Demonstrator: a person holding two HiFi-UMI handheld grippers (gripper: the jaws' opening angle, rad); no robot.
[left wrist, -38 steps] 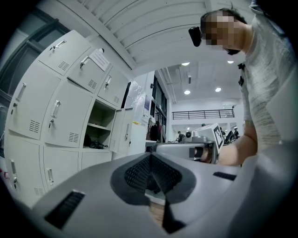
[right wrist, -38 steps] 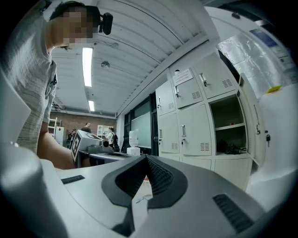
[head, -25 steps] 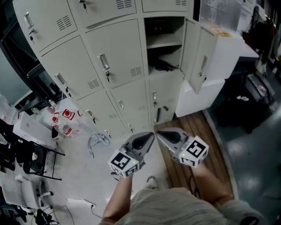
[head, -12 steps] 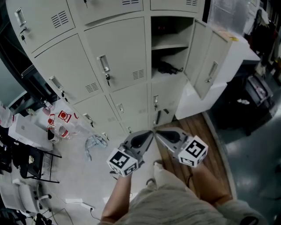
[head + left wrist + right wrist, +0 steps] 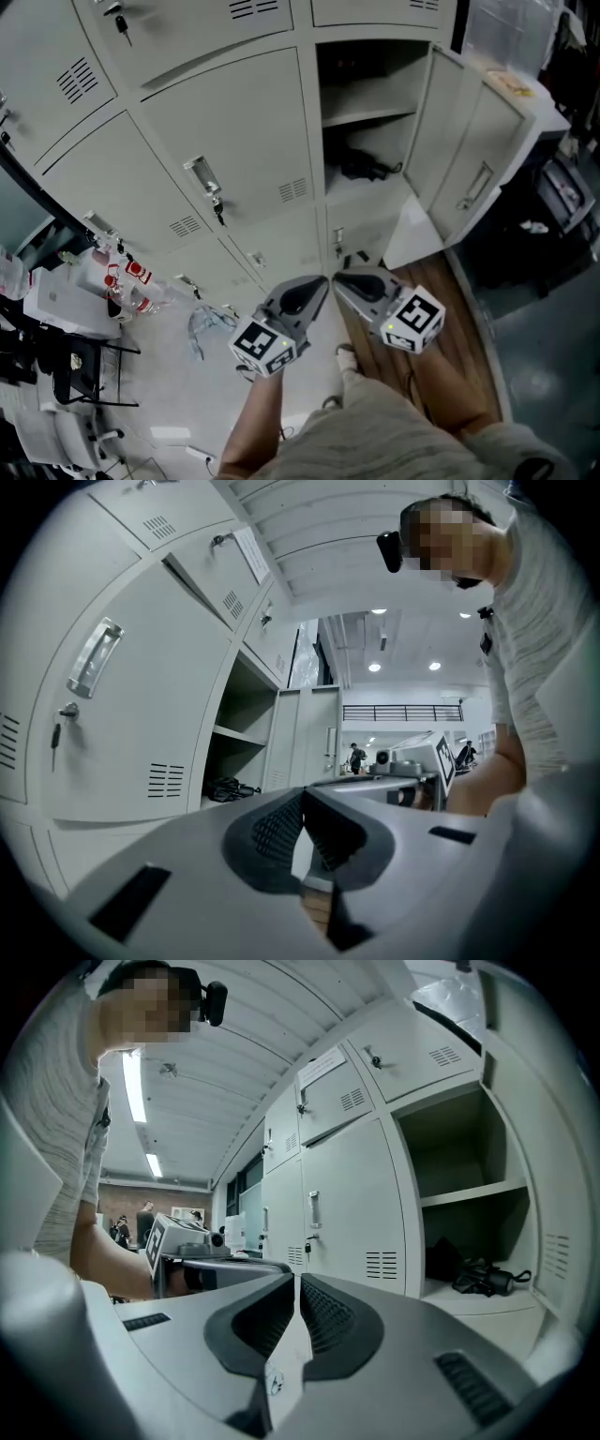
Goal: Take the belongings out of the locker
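**Locker bank drawn nearer; both claws closed, nothing held**

Since a second ago the open locker has grown larger and closer ahead of my claws. Its door now stands wider to their right. My claws have kept their places, tip to tip.

1. Left claw (image 5: 322, 284): jaws together, ribbed pads meeting at the tip, nothing between them. Its own view confirms this (image 5: 302, 797).
2. Right claw (image 5: 340, 279): jaws together, empty. Its own view confirms this (image 5: 294, 1283). Its tip sits just beside the left claw's tip, the two close to touching.
3. Open locker (image 5: 361, 80): straight ahead of both tips and beyond them. One shelf (image 5: 366, 114) divides it into upper and lower parts.
4. Black belongings (image 5: 366, 167): a dark bundle with cords, lying in the part below the shelf, well apart from both claws. The left claw sees it ahead and to the left (image 5: 228, 787). The right claw sees it ahead and to the right (image 5: 480, 1276).
5. Locker door (image 5: 469, 159): swung open, ahead and to the right of my right claw.
6. Closed locker doors: ahead and to the left of my left claw. The nearest large one carries a handle (image 5: 200, 174) with a key (image 5: 217, 208) just below it.
7. Red-labelled bottles (image 5: 127, 277): well to the left of my left claw.
8. Bluish strap (image 5: 208, 323): on the floor, just left of my left claw.
9. Wooden boards (image 5: 370, 352): on the floor beneath my right claw.
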